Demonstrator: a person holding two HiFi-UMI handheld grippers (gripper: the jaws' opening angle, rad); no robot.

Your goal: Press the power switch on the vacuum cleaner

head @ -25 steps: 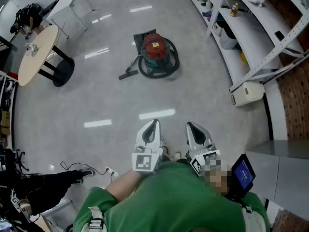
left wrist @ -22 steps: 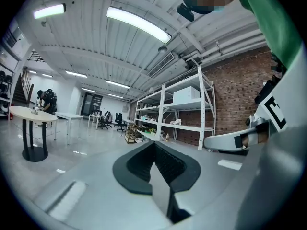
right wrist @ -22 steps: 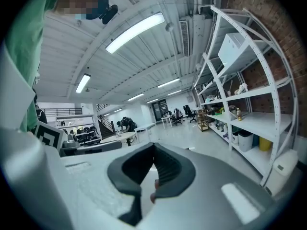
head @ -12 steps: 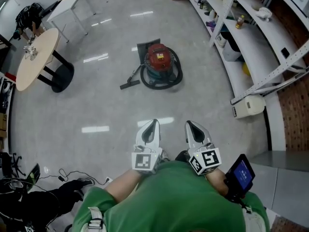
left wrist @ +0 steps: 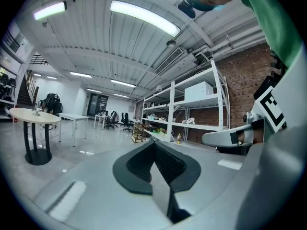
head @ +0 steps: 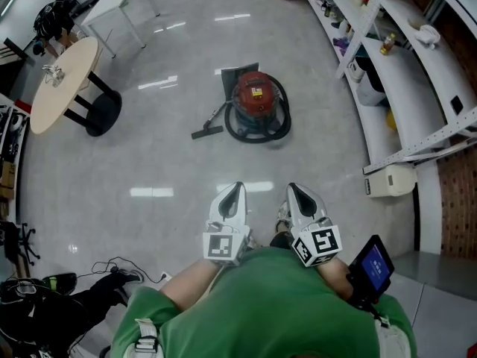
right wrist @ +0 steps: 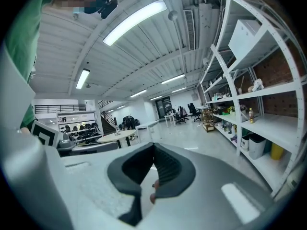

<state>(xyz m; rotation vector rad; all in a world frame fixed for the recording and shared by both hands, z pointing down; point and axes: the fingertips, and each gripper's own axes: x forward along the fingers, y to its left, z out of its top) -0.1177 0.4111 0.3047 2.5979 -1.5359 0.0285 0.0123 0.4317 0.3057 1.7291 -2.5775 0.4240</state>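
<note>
Vacuum cleaner (head: 257,104) nearer (well ahead of right gripper (head: 295,194))

The grey floor (head: 171,162) carries the vacuum cleaner (head: 257,103) and a round table (head: 63,80)

No legible text anywhere; label (head: 257,92) on vacuum cleaner (head: 256,109) too small.

Green top (head: 262,308) — seemingly a sweatshirt
</note>
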